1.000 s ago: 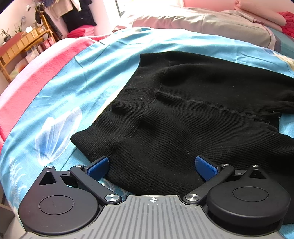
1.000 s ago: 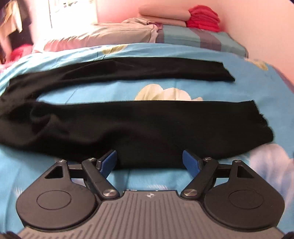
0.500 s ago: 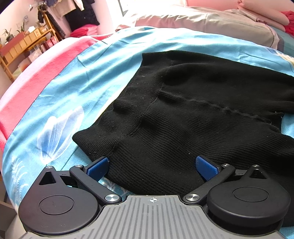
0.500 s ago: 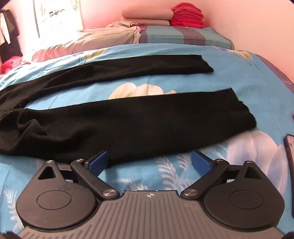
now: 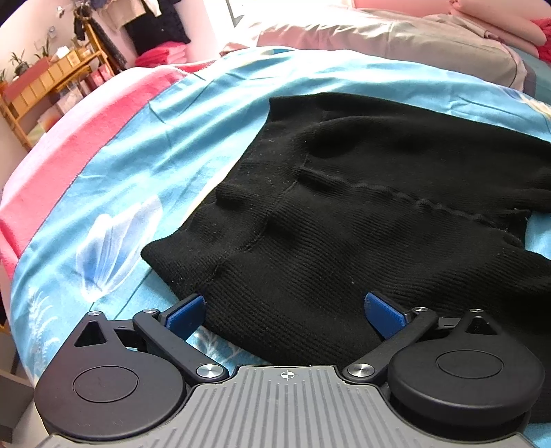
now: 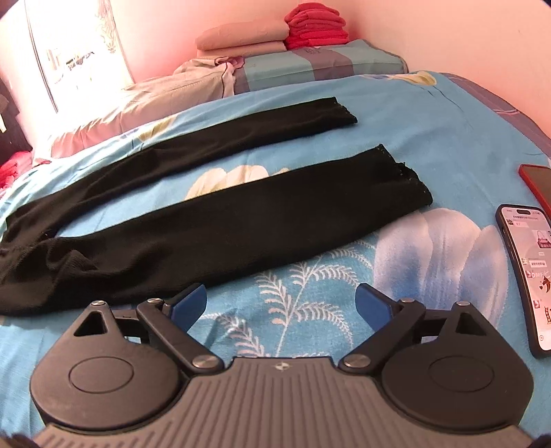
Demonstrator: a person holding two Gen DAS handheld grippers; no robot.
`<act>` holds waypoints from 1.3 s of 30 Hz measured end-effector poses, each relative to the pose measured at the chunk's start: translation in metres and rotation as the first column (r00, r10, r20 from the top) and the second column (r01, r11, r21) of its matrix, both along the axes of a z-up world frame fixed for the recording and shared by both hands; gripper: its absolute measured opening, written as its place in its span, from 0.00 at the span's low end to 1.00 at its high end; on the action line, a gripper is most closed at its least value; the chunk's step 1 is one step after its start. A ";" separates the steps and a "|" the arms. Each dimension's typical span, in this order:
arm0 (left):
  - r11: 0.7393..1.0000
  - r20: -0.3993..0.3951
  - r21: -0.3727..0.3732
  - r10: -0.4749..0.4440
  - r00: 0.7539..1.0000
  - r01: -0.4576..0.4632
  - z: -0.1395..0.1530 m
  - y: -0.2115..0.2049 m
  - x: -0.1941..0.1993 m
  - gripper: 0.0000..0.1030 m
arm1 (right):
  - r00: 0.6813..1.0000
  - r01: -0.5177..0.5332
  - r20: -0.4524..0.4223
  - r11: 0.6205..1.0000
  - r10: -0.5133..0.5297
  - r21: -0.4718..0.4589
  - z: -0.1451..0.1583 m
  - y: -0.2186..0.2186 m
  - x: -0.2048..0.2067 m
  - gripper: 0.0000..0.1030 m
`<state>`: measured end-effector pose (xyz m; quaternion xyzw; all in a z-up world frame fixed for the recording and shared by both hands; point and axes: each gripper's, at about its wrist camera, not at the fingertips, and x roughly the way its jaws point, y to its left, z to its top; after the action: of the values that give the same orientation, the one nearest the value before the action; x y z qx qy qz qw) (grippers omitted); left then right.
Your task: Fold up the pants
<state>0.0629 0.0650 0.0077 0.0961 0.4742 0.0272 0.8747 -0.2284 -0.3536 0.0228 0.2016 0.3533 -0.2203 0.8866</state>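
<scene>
Black knit pants lie flat on the blue floral bedspread. Their waist end (image 5: 344, 213) fills the left wrist view, and the two legs (image 6: 220, 227) spread apart toward the right in the right wrist view. My left gripper (image 5: 286, 308) is open, its blue fingertips astride the near edge of the waist part, not closed on it. My right gripper (image 6: 280, 301) is open and empty over bare bedspread, just in front of the near leg and not touching it.
Two phones (image 6: 527, 272) lie on the bedspread at the right, one with a lit screen. Pillows (image 6: 310, 65) and folded red cloth (image 6: 315, 26) sit at the head of the bed. A pink blanket (image 5: 69, 148) edges the left side, and wooden shelves (image 5: 44, 89) stand beyond.
My right gripper has drawn back and to the right, off the near leg and onto bare bedspread; the phones have come into view. My left gripper has barely moved.
</scene>
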 end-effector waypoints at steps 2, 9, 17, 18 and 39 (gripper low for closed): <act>1.000 0.002 -0.015 -0.001 1.000 0.001 0.005 0.001 -0.005 1.00 | 1.000 -0.007 0.015 1.000 0.007 0.016 0.001 0.000 0.001 0.90; 0.998 0.039 -0.064 -0.010 0.999 0.012 0.031 0.007 -0.028 1.00 | 0.999 -0.029 0.028 0.999 0.028 0.029 0.004 0.004 0.009 0.89; 0.874 -0.064 -0.486 -0.025 0.998 -0.009 0.045 0.057 -0.052 1.00 | 0.997 -0.035 0.065 0.995 0.029 0.092 0.010 -0.002 0.003 0.68; 0.856 -0.084 -0.518 -0.033 0.996 -0.015 0.042 0.060 -0.055 1.00 | 0.996 -0.030 0.082 0.992 0.021 0.119 0.011 -0.005 0.000 0.67; 0.632 -0.120 -0.766 0.039 0.992 -0.117 -0.010 0.072 -0.009 1.00 | 0.962 0.148 0.134 0.870 -0.236 0.471 -0.022 -0.074 0.014 0.21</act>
<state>0.0534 0.1368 -0.0024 -0.3059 0.4837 -0.1445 0.8072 -0.2143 -0.4272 0.0006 0.4582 0.2883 -0.1984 0.8170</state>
